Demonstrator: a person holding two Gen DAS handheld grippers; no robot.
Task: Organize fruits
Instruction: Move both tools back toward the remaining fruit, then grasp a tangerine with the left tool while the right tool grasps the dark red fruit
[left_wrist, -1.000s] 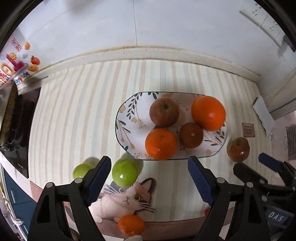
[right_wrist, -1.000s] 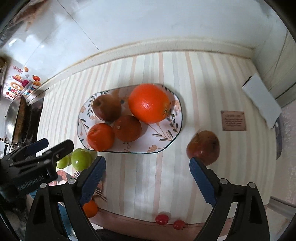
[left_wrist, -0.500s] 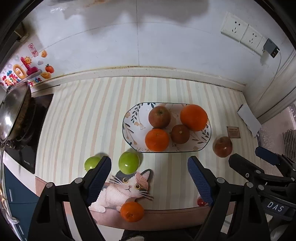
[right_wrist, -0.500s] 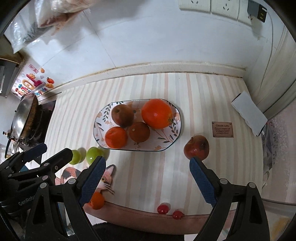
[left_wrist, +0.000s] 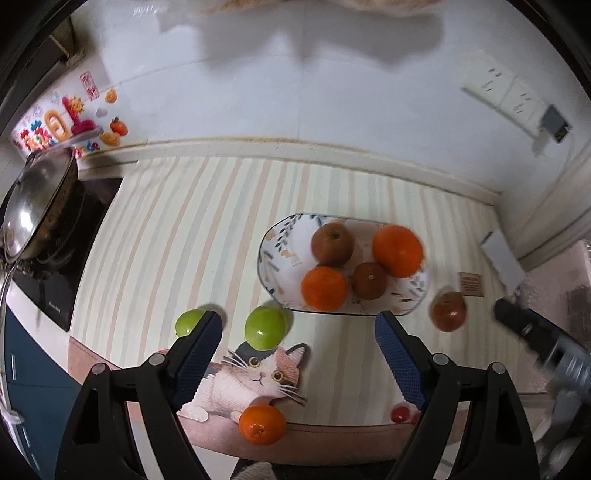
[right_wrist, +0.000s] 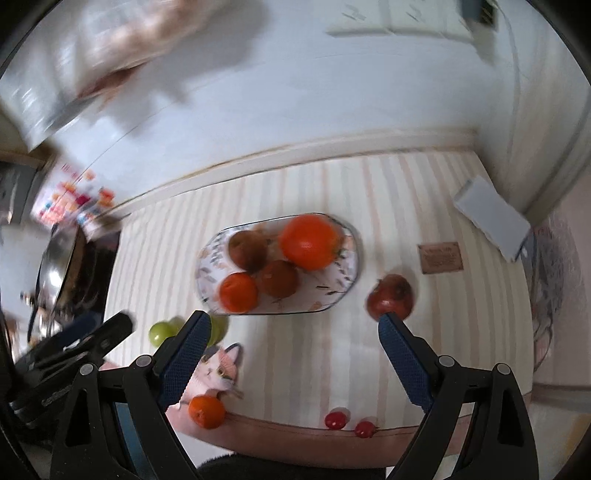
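Surface (left_wrist: 184, 229) with pale stripes under everything. Oval plate (left_wrist: 280, 254) in its middle, toward the wall, already holding four round fruits, with bare room only at the left end. Left gripper (left_wrist: 295, 325) and right gripper (right_wrist: 291, 321) both above the near edge, pointing steeply down, fingers wide apart, holding nothing.

Outside the plate, biggest first: dark red fruit (right_wrist: 390, 295), perhaps an apple, hard to say in the blurred right view. Just beside the plate's right end and at the tip of the right gripper's right finger, so nearer to the right hand. Then two green fruits (left_wrist: 265, 328) near the plate's left front, one half hidden behind the left gripper's left finger, so better for the left hand. Small orange (left_wrist: 262, 424) at the near edge, below the cat picture (left_wrist: 255, 373). Last, two cherry tomatoes (right_wrist: 335, 420), also at the near edge, toward the right. All round, so no long axis to mind.
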